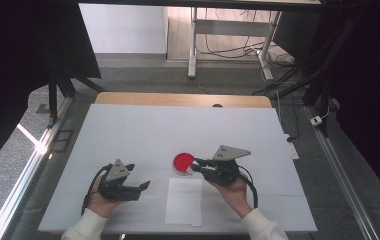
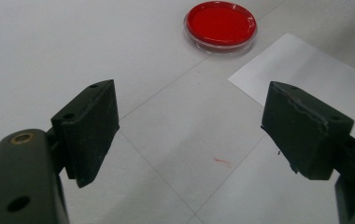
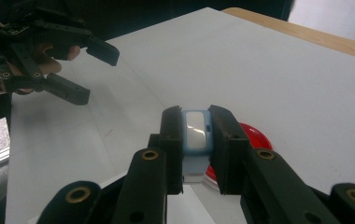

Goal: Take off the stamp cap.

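the right gripper (image 3: 196, 140) has its fingers clamped on a small pale-blue object (image 3: 196, 133) with a white face, held just above the near edge of the red dish (image 1: 183, 162). the left gripper (image 1: 137, 186), fingers wide apart and empty, sits farther off across the white paper (image 1: 184, 201) on the worktop (image 1: 143, 130), so the right hand is plainly nearer the dish.

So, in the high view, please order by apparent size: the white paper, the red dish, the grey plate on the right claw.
1. White paper, clearly the largest.
2. Grey plate and red dish: they look about alike. The right claw partly covers the dish, and the plate sits higher, nearer the camera, so I will not rank them.
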The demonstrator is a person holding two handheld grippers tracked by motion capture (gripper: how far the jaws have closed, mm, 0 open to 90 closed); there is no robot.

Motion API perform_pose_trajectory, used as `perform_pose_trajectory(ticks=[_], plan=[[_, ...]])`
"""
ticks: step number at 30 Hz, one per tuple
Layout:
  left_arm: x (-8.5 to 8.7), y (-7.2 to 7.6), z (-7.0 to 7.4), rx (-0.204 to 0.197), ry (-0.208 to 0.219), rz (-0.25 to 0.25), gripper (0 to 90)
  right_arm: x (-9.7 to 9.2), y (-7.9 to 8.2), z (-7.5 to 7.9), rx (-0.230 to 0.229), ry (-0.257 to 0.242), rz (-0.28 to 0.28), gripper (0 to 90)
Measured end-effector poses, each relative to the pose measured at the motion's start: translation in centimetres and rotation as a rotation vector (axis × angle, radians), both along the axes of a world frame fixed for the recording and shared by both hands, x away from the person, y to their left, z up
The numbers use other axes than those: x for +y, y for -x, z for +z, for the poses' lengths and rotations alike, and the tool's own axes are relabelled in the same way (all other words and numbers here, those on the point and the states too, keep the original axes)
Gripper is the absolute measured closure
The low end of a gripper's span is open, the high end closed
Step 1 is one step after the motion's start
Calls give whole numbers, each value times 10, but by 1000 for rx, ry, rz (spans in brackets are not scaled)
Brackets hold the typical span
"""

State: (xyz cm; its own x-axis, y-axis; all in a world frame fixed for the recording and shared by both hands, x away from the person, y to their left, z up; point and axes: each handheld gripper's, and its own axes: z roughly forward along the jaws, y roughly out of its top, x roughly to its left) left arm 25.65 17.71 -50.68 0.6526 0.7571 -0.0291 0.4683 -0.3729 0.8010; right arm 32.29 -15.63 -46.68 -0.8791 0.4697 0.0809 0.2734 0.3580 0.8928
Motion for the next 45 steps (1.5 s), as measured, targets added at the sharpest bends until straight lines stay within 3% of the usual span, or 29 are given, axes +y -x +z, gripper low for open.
perform_pose_trajectory(ticks=[28, 45], plan=[[-36, -10, 6, -11, -25, -81, 192, 1, 1, -1, -13, -4, -1, 750], [-46, -19, 10, -8, -22, -93, 192, 1, 1, -1, -23, -7, -9, 749]])
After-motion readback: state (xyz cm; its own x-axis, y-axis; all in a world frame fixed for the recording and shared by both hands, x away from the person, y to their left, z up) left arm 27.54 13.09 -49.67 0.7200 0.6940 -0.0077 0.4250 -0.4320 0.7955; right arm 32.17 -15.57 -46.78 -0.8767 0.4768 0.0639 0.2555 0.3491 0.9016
